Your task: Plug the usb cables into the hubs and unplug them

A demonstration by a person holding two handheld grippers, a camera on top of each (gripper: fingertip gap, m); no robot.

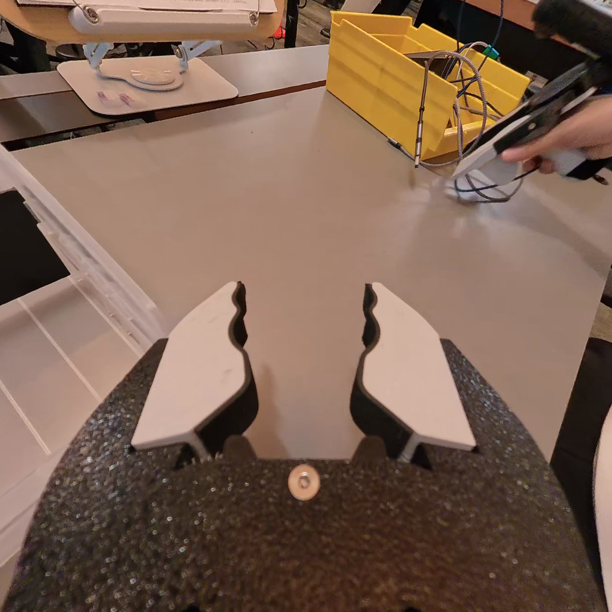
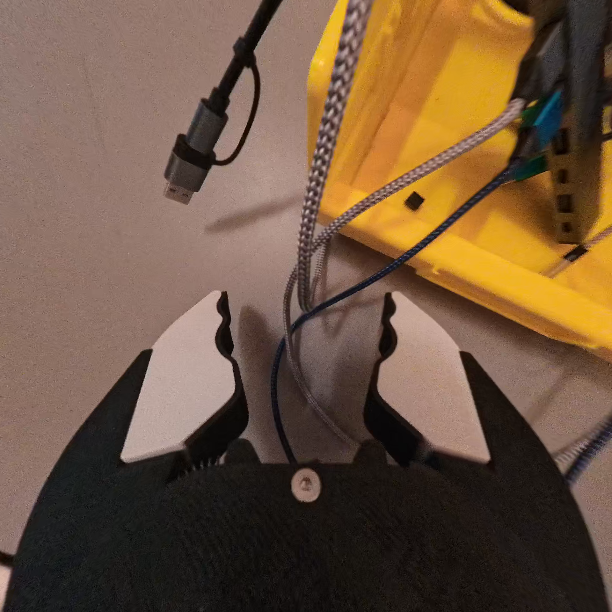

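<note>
A beige table [image 1: 298,198] carries a yellow bin [image 2: 430,132] — cables spill out within reach. Both claws are spread, nothing gripped: the left gripper [image 1: 305,288] waits apart, while the right gripper [image 2: 306,298] straddles a grey braided cable [image 2: 326,139] and a blue cable [image 2: 397,261], perhaps for pickup.

Surface: a beige table [image 1: 265,198] with a matte top is shown, most of it bare in the left wrist view.

Far right corner: a yellow bin [image 1: 390,82] is set directly on the table, close to the far edge.

In front of the bin: loops of grey braided cable [image 2: 309,265] and a thin blue cable [image 2: 331,299] are laid on the table, trailing out over the bin's low front wall.

Beside the bin, toward the middle of the table: a metal cable plug [image 1: 418,150] is seen with its tip at the surface; whether it touches cannot be told.
</note>
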